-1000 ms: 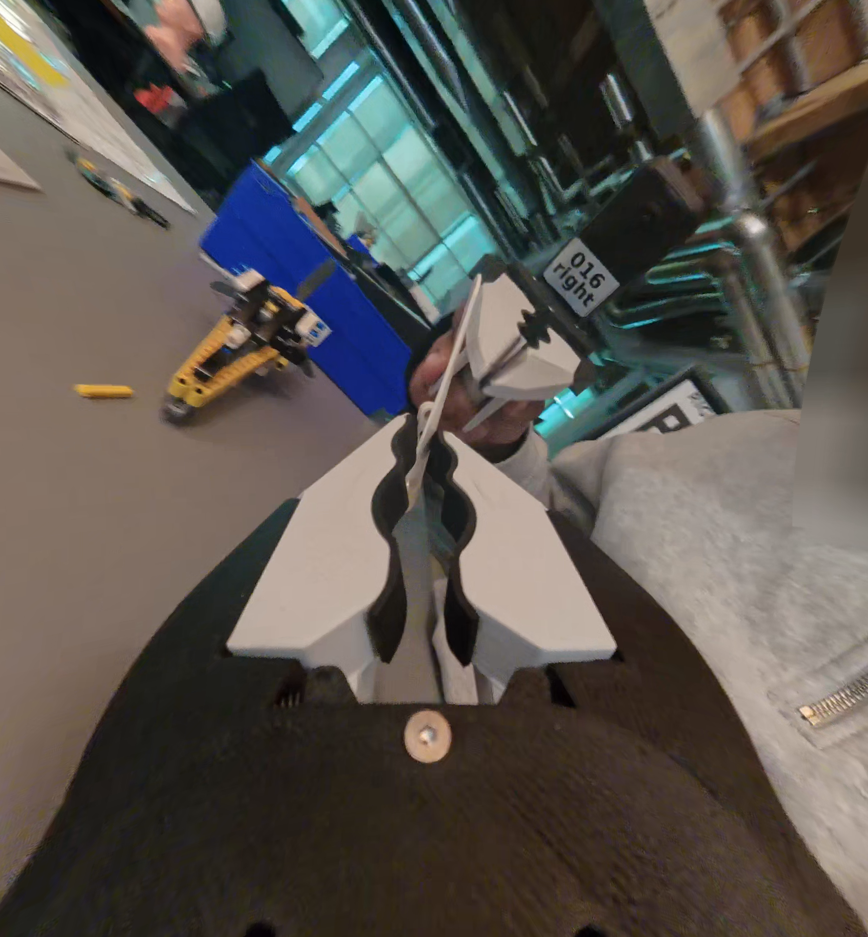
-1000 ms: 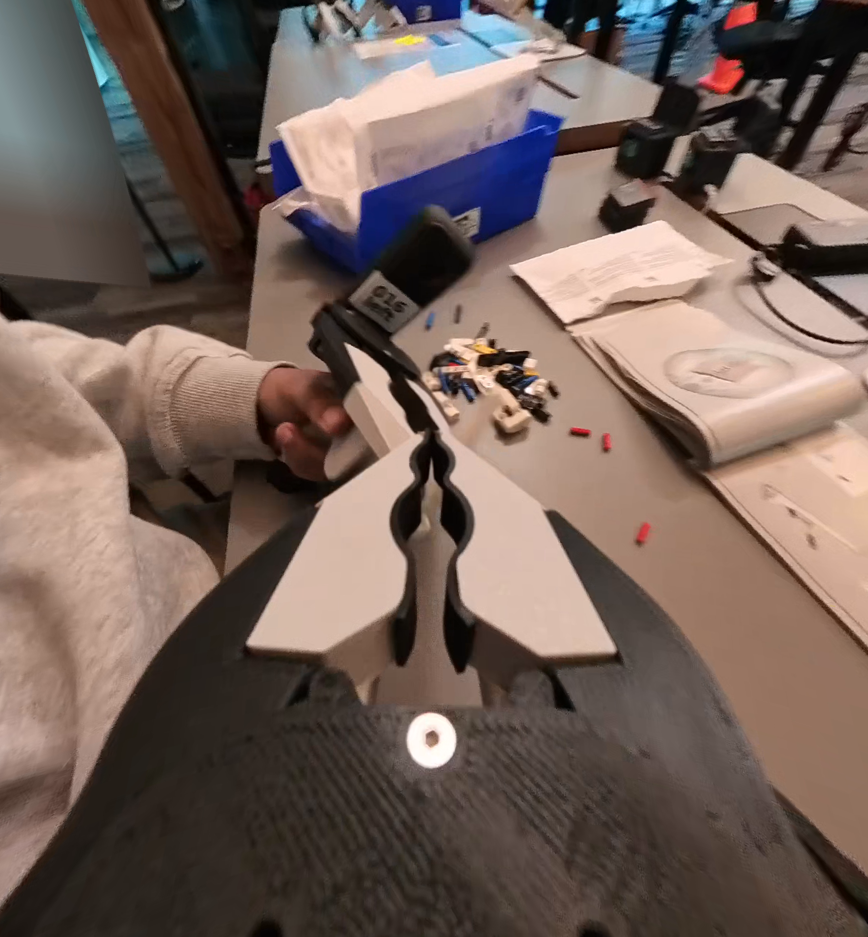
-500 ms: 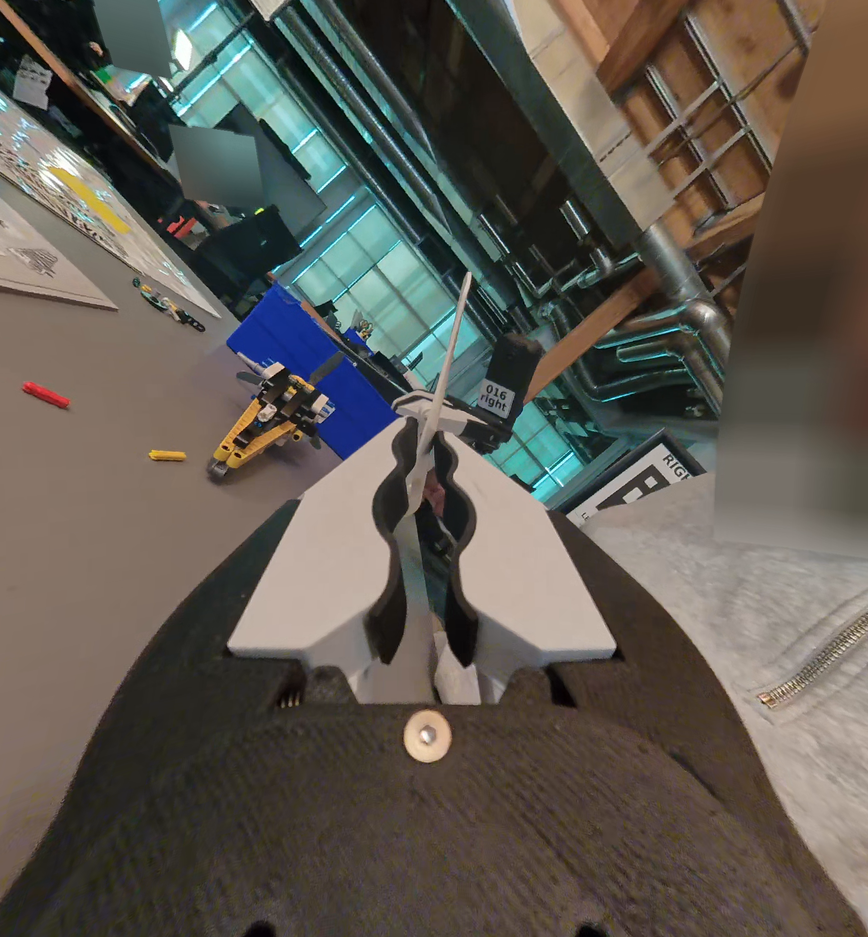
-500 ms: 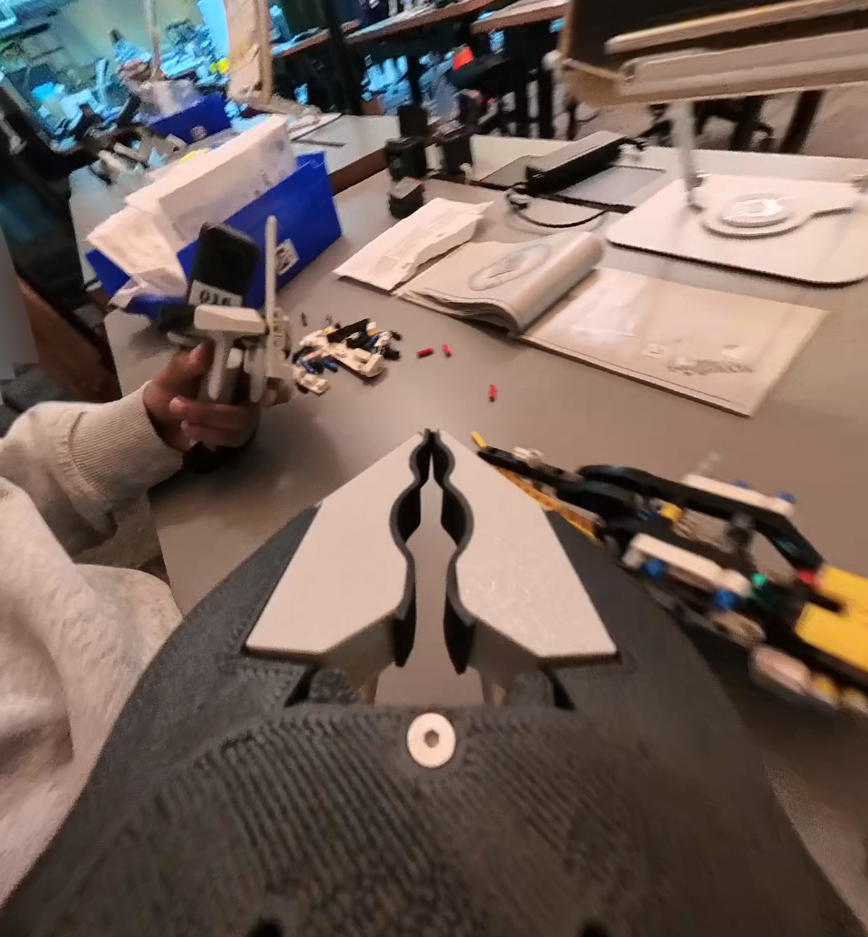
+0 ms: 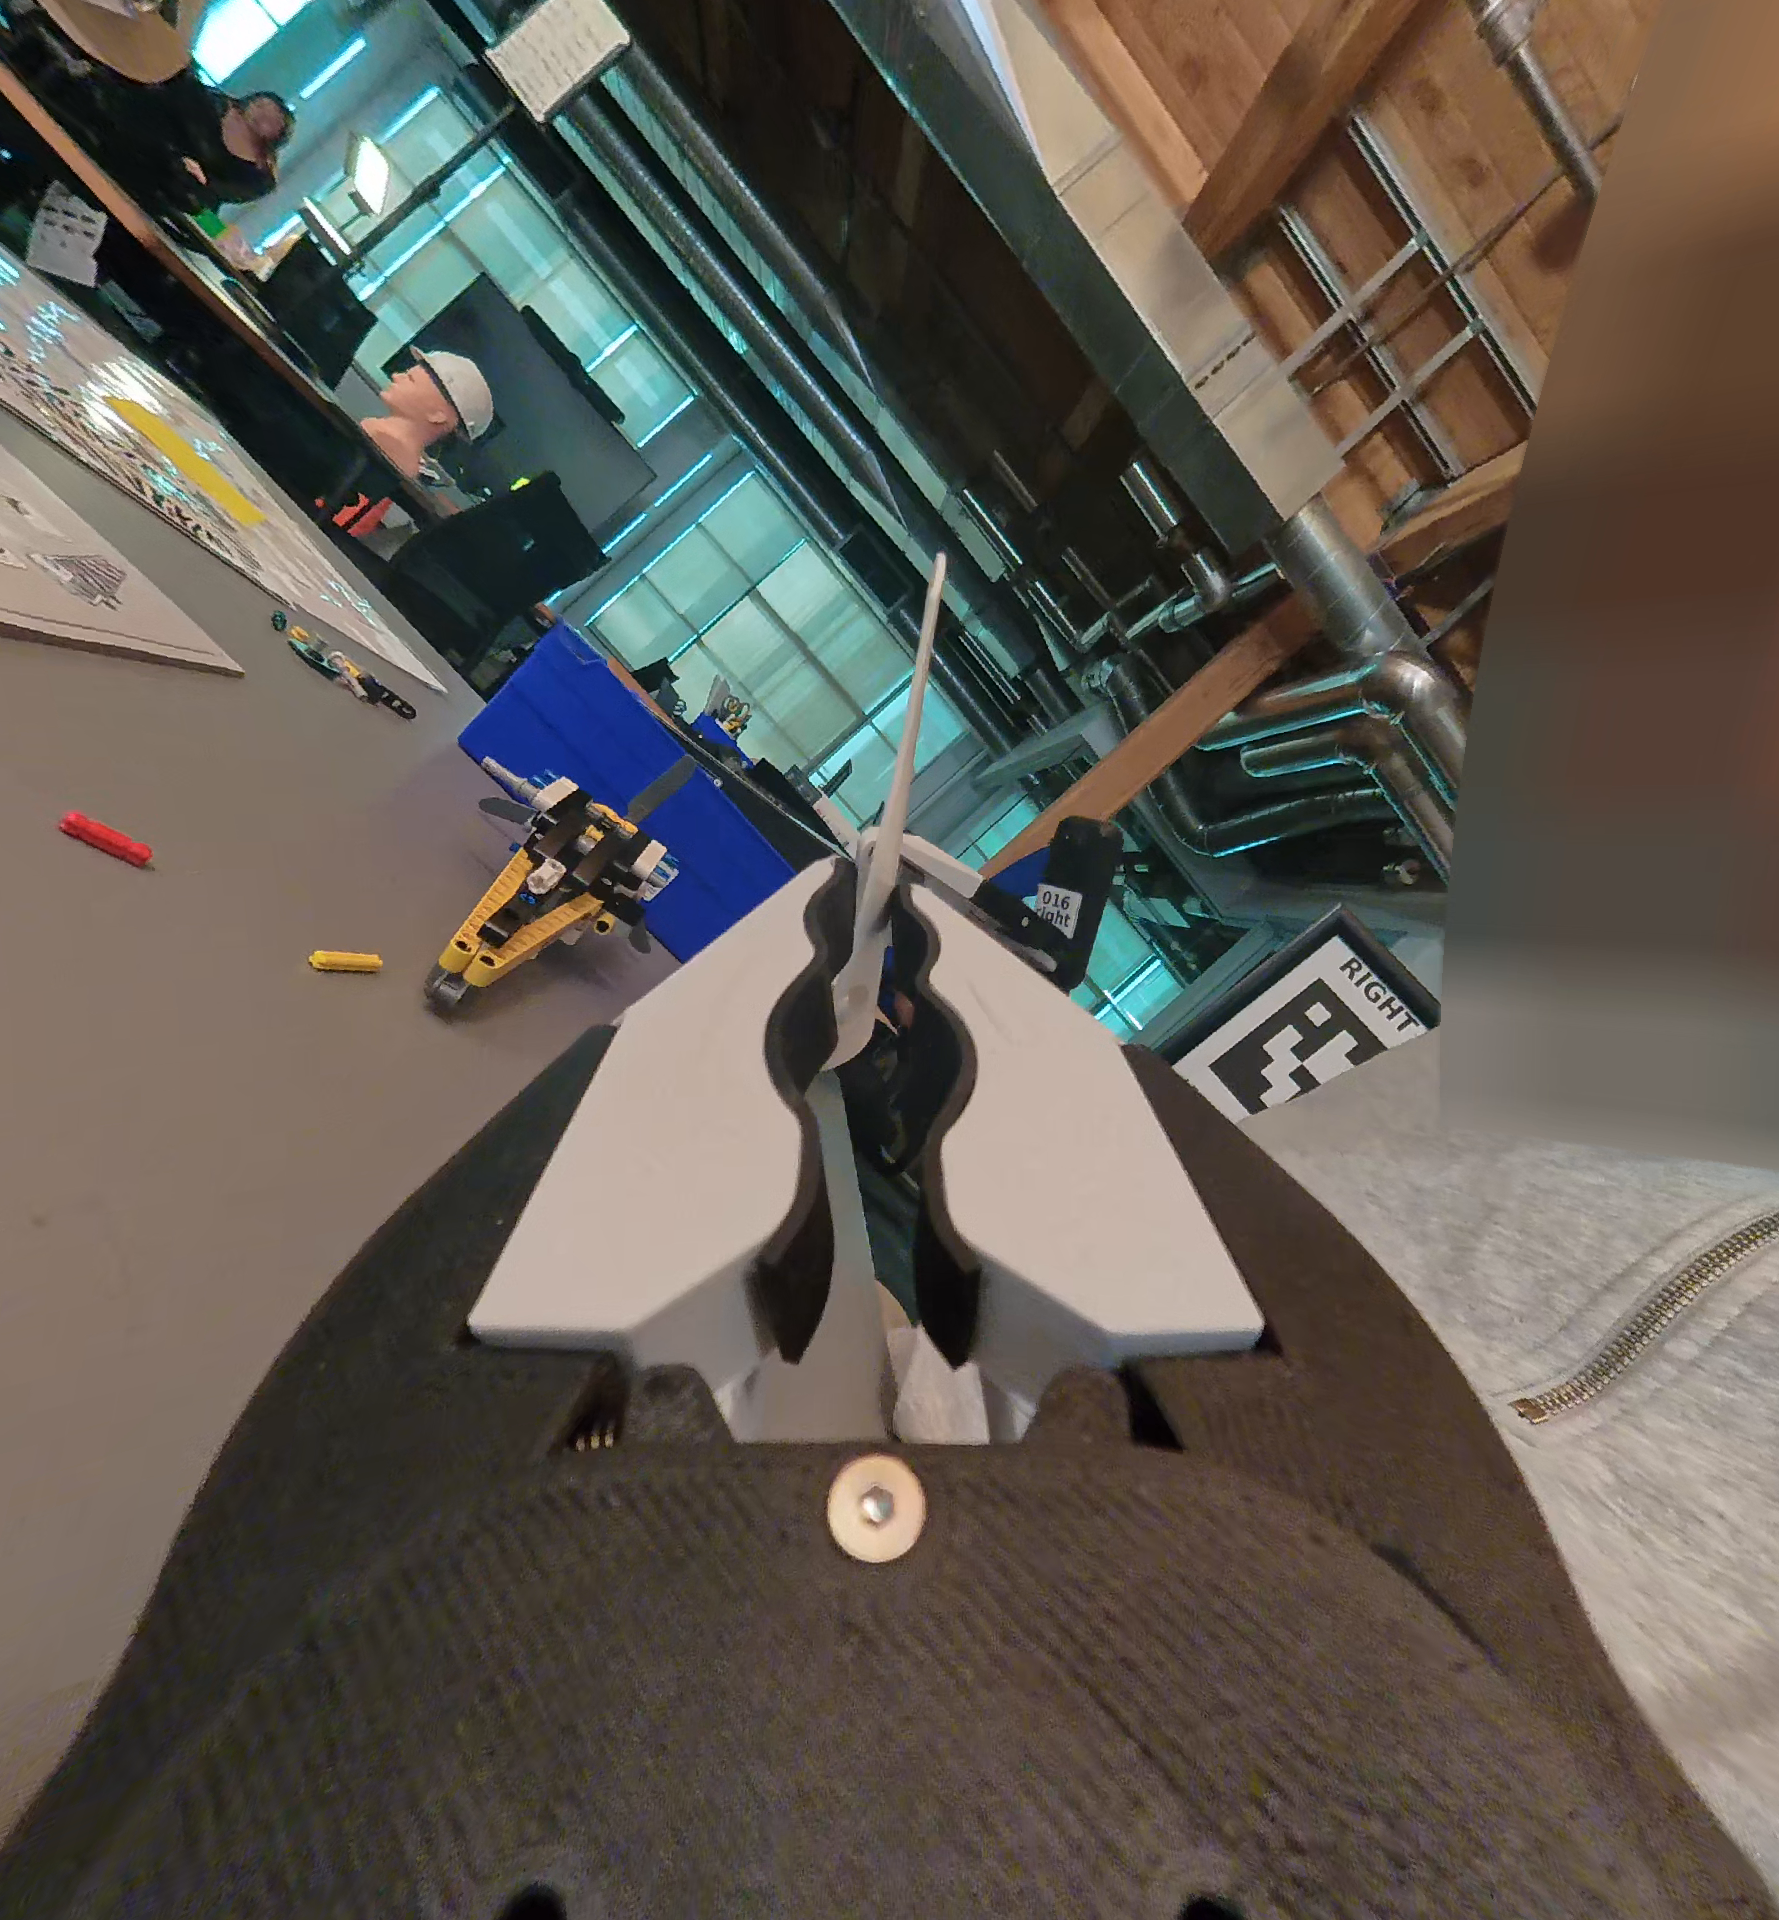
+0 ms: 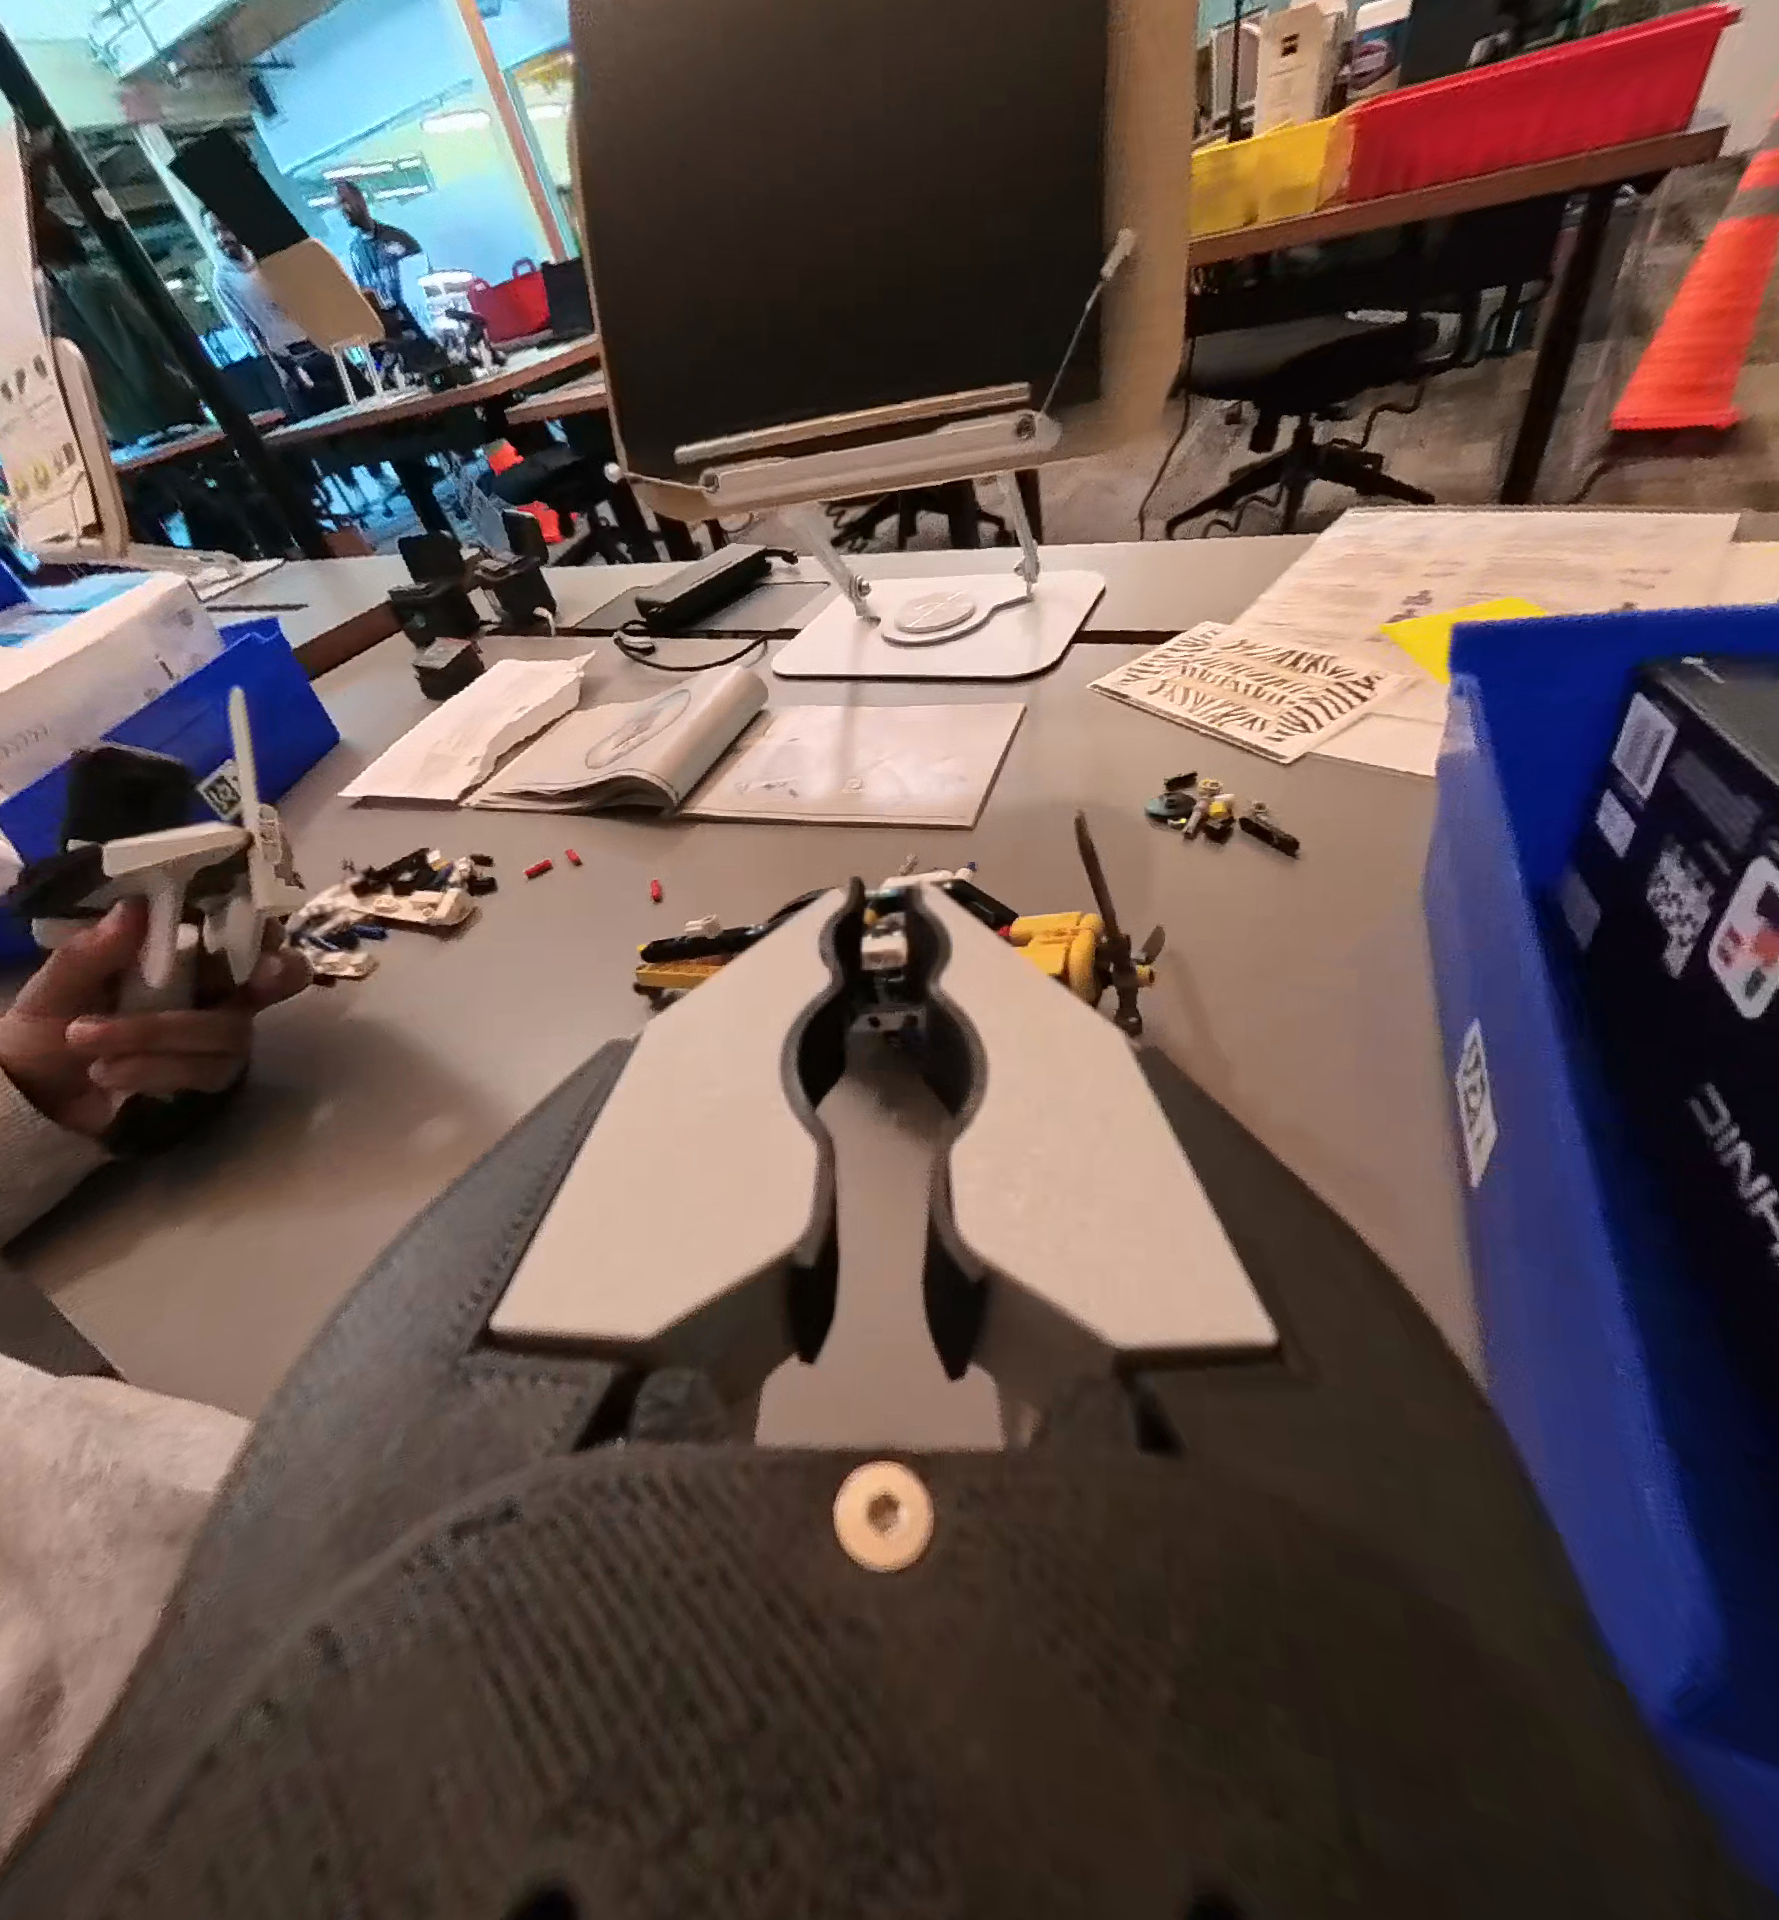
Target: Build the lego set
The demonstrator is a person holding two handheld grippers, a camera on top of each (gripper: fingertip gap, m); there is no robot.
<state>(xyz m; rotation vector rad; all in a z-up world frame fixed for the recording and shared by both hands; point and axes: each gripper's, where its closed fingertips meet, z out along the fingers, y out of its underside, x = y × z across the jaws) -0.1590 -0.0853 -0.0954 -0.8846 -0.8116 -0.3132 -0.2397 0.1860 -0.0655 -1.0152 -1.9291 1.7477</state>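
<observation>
My left gripper [image 5: 869, 883] is shut on a long pale grey rotor blade [image 5: 906, 727] that sticks up past its tips. It also shows in the right wrist view [image 6: 251, 862], held above the table's left edge with the blade [image 6: 241, 769] upright. The yellow and black lego helicopter [image 6: 1051, 935] lies on the grey table [image 6: 449, 1091], just beyond my right gripper [image 6: 885, 891]. The right jaws stand a little apart and hold nothing; the model's middle shows between the tips. In the left wrist view the helicopter [image 5: 542, 904] lies to the left of the right gripper [image 5: 942, 862].
A pile of loose pieces [image 6: 397, 904] and red pins [image 6: 552, 862] lie at the left. An open booklet [image 6: 708, 769] and a few small parts [image 6: 1212, 810] lie farther back. A blue bin [image 6: 1508, 1039] with a black box stands close on the right. A yellow pin [image 5: 345, 961] lies near the model. There is about 30 centimetres between the tips of the two grippers.
My right gripper has swung right, from facing the left gripper to facing the helicopter, and its jaws have parted slightly. My left gripper still holds the blade, now pointing more upward.
</observation>
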